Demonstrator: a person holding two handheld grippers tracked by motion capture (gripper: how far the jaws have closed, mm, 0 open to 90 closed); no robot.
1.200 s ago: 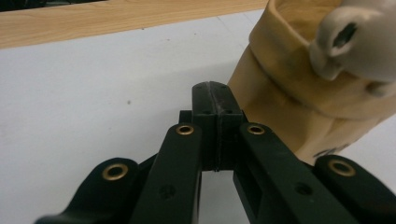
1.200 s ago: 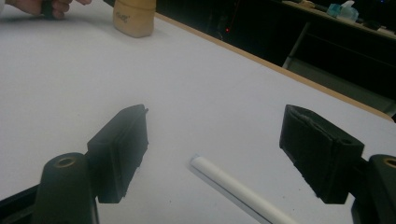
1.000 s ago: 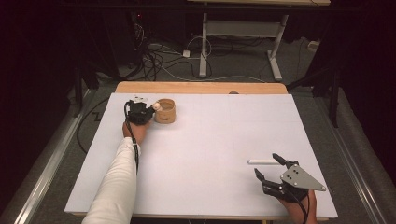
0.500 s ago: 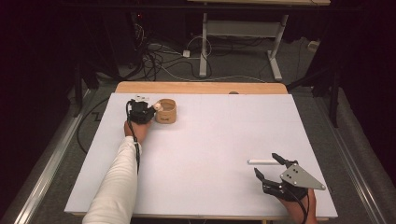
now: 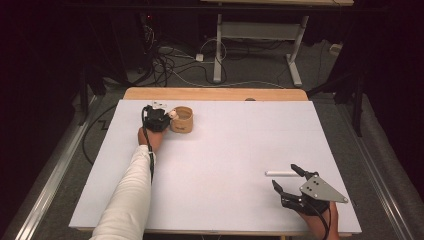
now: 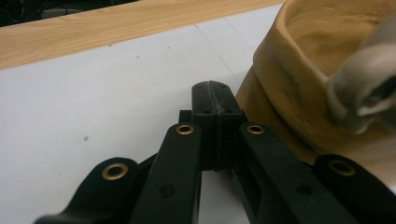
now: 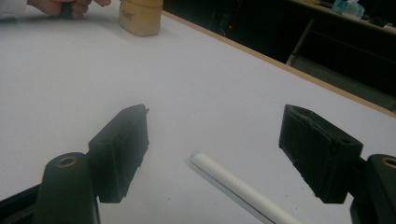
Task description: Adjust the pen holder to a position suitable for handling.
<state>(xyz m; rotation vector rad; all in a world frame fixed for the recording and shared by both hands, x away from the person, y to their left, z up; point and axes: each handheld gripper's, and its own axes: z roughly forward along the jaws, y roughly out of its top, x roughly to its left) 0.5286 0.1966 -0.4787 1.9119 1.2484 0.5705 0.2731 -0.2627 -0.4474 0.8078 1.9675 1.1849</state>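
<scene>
The left gripper (image 5: 159, 116) is stretched far forward on a long sleeved arm, jaws shut tight. The right gripper (image 5: 291, 178) sits near, jaws wide apart.

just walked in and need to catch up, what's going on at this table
A person is working at a white-topped table with a two-jaw gripper in each hand. The left gripper, jaws shut with nothing between them, sits right beside a round tan wooden cup near the far left edge. The right gripper rests near the front right with its jaws open on either side of a thin white stick lying flat on the table; the pads are not touching it.
</scene>
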